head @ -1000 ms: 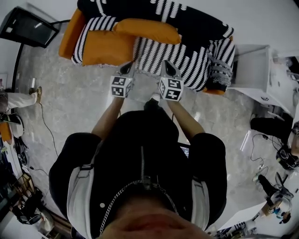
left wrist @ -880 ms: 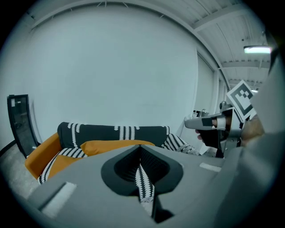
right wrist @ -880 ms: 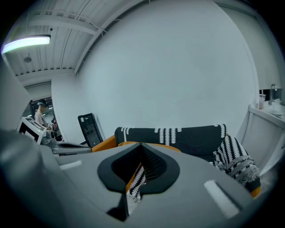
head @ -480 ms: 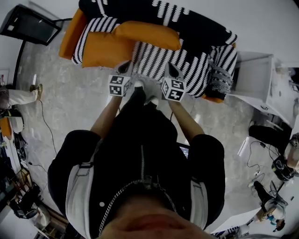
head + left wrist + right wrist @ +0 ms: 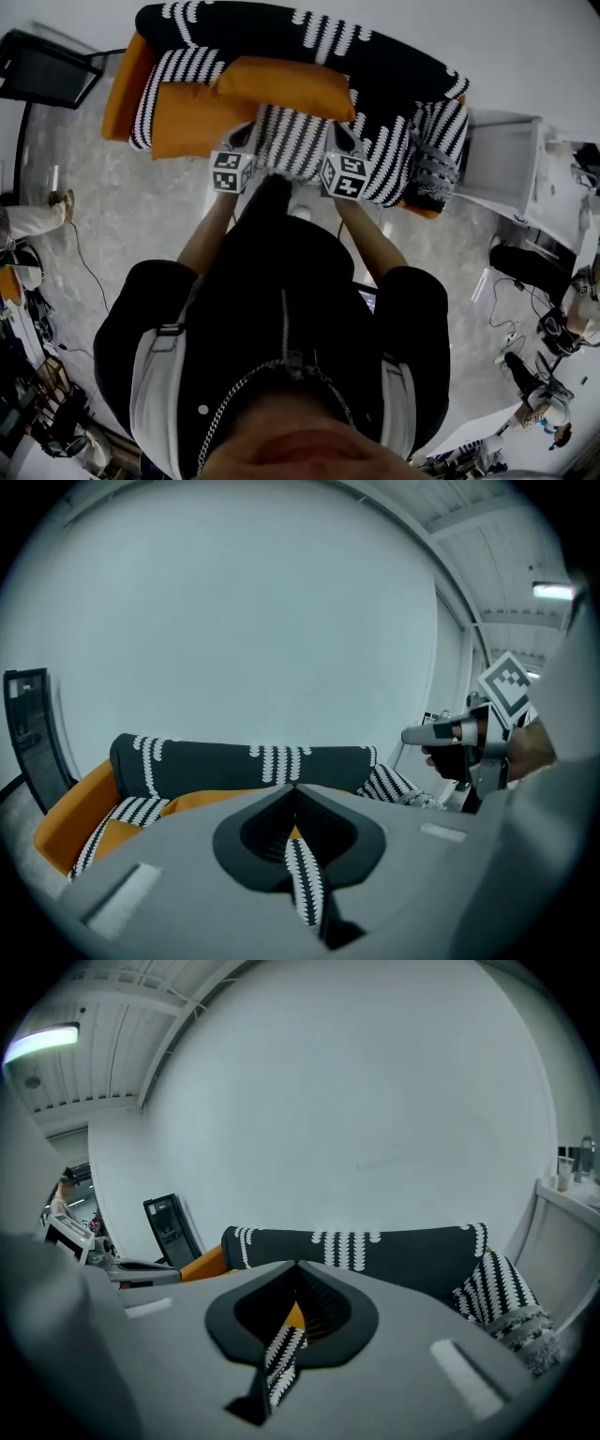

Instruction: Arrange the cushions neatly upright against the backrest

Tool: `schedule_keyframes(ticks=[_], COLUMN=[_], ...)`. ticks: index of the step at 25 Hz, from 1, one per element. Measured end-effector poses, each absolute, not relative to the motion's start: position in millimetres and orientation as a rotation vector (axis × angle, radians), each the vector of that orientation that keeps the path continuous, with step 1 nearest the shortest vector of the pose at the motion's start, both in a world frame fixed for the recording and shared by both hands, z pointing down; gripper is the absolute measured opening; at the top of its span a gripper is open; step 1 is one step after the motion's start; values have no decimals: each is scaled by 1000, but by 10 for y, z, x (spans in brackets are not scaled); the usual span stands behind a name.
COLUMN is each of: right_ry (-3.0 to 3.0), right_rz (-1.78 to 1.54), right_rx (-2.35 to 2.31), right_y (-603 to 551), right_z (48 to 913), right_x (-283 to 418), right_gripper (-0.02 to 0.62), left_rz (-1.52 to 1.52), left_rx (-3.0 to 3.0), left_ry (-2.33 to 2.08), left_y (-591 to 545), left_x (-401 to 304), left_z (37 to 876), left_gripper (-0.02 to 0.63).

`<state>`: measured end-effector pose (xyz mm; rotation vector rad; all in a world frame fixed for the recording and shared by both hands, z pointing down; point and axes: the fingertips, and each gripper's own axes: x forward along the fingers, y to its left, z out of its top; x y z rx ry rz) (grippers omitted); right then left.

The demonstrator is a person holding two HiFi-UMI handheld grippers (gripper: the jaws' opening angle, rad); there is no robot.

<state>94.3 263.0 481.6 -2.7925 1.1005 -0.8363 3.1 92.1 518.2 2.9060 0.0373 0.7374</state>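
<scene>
Black-and-white striped fabric cushion (image 5: 292,141) pinched by both my hand-held grippers at the front of the sofa (image 5: 398,164).

L hand-held gripper (image 5: 246,134) is clamped on the cushion's near left corner and R hand-held gripper (image 5: 340,136) on its near right corner. In each gripper view a strip of the striped cloth runs btwn the pressed-together jaws. The cushion lies low over the seat, well short of the black backrest w/ white stripe bands (image 5: 281,28), not upright. Its far edge meets the long orange cushion (image 5: 281,82), which lies across the seat in front of the backrest. A flatter orange cushion (image 5: 187,117) sits just left of my L hand-held gripper, next to the orange armrest (image 5: 120,89). From the L gripper view the R one shows at the right, level w/ it.
</scene>
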Motion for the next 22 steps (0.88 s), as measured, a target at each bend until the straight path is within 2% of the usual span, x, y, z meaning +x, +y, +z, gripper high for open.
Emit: schedule_keyframes(ticks=[10,22], right_ry=[1030,1074], right_rz=[-858,-943], right_rx=[-2826,-2815], right_y=[2078,1996], right_z=[4792,4979], right_x=[1801,2160], right_gripper=[3,3], left_rz=[767,803], left_rx=[2909,2871], left_ry=[167,126], left_y=[454,392], left_x=[1038,1341], left_z=[5243,5328], left_gripper=[11,11])
